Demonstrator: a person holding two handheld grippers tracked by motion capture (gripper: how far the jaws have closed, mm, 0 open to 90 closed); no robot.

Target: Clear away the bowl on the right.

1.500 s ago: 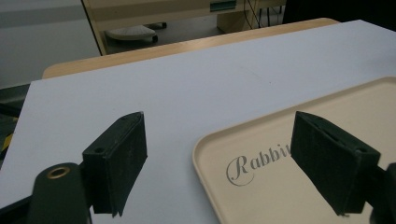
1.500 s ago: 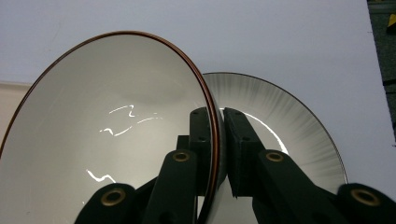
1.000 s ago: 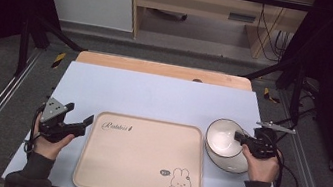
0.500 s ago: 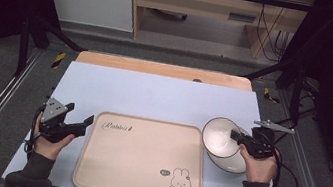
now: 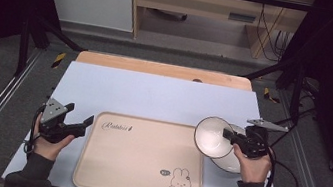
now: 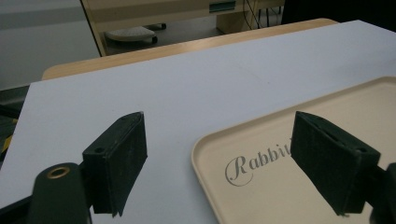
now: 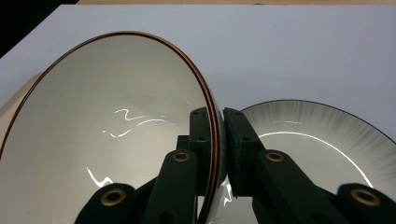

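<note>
Left gripper [image 5: 79,124] jaws wide apart, holding nothing, pads [image 6: 116,163] straddling bare mat and the near-left corner of the beige tray [image 5: 143,163] with the "Rabbit" script just ahead of them. Right of the tray: right gripper [image 5: 229,136] clamped tight on the rim of the white bowl [image 5: 212,136], 1 pad inside the wall, 1 outside, bowl lifted and tipped so the inside faces the camera, hanging over the tray's far-right edge. Second bowl [image 5: 229,161] sits on the mat just below and to the right of that gripper, apart from the lifted 1. Looks like glazed ceramic: stiff, fairly heavy for a rim pinch, slick, chips or breaks if dropped or knocked on the other bowl. Rim is the only real grab spot; likely swings in the pinch. Look: white glossy inside [image 7: 102,140], thin dark red-brown rim line, round, empty; the lower bowl has a grey streaked band near its rim [image 7: 317,116].
</note>
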